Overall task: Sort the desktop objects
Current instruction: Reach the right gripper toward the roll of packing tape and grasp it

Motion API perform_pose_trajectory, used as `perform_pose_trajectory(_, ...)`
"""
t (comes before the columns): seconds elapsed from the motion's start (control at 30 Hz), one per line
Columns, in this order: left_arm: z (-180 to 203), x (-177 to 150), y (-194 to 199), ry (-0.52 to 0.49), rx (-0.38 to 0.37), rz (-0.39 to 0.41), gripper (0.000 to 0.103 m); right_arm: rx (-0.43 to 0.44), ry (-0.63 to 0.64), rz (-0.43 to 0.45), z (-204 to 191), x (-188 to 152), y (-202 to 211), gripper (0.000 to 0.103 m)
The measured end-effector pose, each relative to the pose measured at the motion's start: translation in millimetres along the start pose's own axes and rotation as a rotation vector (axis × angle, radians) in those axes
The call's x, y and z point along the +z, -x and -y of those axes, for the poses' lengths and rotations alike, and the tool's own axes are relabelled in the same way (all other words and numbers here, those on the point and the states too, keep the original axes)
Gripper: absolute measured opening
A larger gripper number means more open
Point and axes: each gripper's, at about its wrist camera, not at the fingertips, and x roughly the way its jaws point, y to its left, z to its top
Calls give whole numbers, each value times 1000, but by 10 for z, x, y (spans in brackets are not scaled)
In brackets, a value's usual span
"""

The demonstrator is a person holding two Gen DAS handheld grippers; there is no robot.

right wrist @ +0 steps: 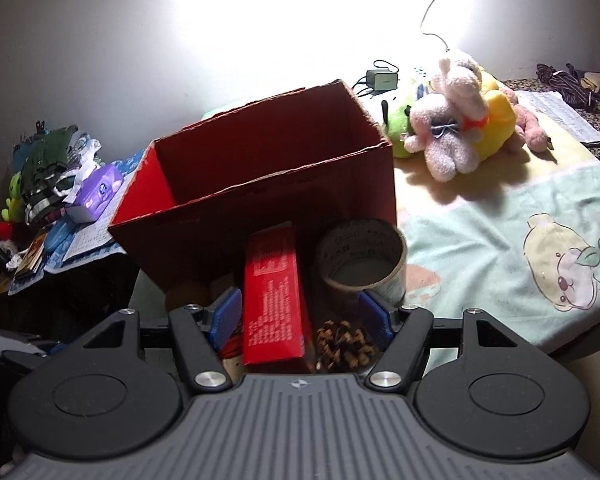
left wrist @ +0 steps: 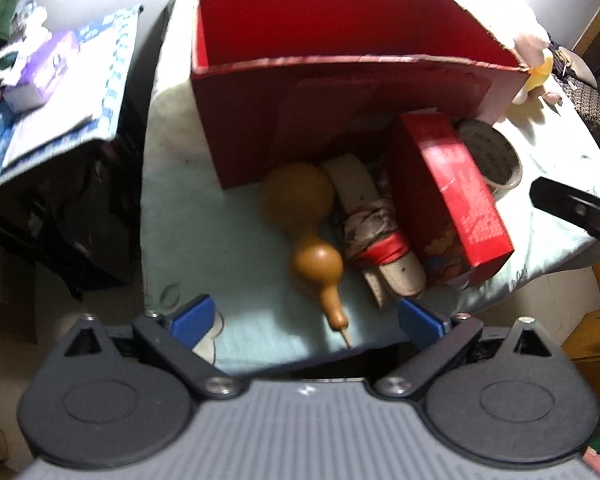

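Red open-topped cardboard box standing upright on the pale green cartoon-print cloth that covers the table, close to its left edge, nothing visible inside. Just in front of the box, toward the table's near edge, a tight row of objects: brown gourd at the left, its thin stem pointing at the near edge; beside it, touching, a white belt-like strap bundle wound with red and patterned bands; next to that a long red carton tilted on its side; behind the carton, against the box's right front corner, a roll of clear packing tape lying with its core facing up. Pine cone at the near edge, between the carton and the tape, seen only from the right wrist.

Left gripper hovering above the near edge, angled steeply down, blue-padded fingers spread wide, gourd stem lying between them, untouched. Right gripper lower and flatter, fingers likewise released, carton end and pine cone in the gap, no contact apparent.

Heap of plush toys toward the far right of the table, well apart from the box. Purple tissue pack among clutter on a separate dark stand past the left edge
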Motion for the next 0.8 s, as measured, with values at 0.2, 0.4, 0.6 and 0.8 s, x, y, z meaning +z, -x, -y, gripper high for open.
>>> perform_pose_trajectory(0.2,137,254,178,5,-108,91,99,-1,-53,-30,293,221,-214,58)
perform_pose_trajectory(0.4,512,568,353,-44,-265,174,89,-75,-3,-109,583,489,-475,50)
perform_pose_trajectory(0.6,839,860,80,-9,-263,118,84,-17,49,-227,793,650,-782,41)
perform_pose_trajectory(0.8,941,980,-50,33,-271,79,75,12,111,-339,876,722,-1046,25)
